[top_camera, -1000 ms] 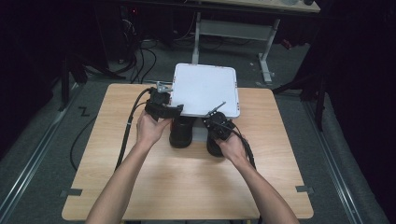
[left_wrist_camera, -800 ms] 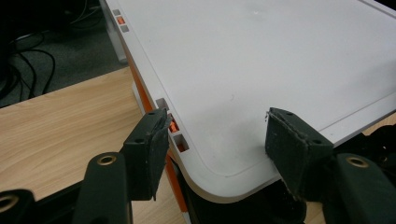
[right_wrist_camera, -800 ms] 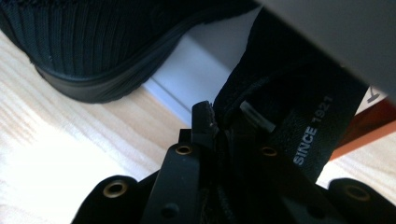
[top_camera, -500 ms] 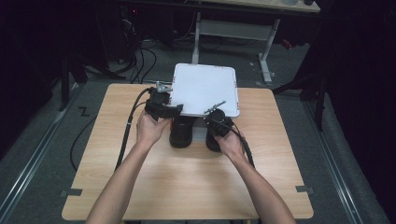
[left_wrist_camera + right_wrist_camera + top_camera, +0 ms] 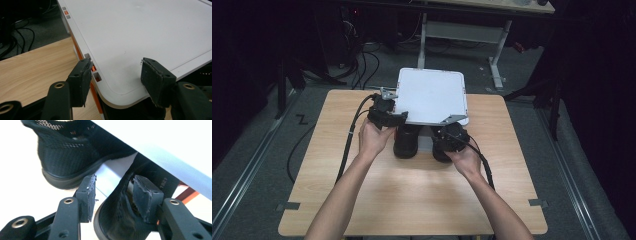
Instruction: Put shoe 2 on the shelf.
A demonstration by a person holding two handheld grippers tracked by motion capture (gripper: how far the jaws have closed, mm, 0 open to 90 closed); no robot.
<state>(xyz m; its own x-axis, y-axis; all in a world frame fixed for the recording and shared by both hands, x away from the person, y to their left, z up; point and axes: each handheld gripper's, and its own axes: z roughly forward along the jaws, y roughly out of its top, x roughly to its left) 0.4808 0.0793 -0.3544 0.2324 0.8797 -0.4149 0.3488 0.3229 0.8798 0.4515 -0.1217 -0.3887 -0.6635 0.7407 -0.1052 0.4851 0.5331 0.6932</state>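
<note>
A wooden surface [image 5: 362, 195] is seen from above, w/ a white lidded box [image 5: 432, 95] at its far middle and two black shoes tucked partly under the box's near edge. The left gripper [image 5: 384, 112] is held at the box's near-left corner; the right gripper [image 5: 451, 137] is held over the right shoe [image 5: 443, 150], w/ the left shoe [image 5: 406, 142] just beside it. In the left gripper view, the jaws are seen standing apart, approx. astride the box's rounded corner [image 5: 120, 92]: the lid's white top lies between and beyond them, an orange side strip [image 5: 94, 93] is seen just inside the left-hand jaw, and neither pad can be told to press on the lid. In the right gripper view, the jaws have just been opening and are now parted; the right shoe's black mesh upper [image 5: 117, 220] lies between them, close against the right-hand pad, w/ a clear gap at the left-hand pad, so nothing is gripped. Beyond the left-hand jaw the other shoe [image 5: 72, 157] is seen resting on the surface, and above both the box's white underside [image 5: 175, 152] slants across the upper right. Both hands are wrapped round the gripper bodies, cables trailing back toward the person.
</note>
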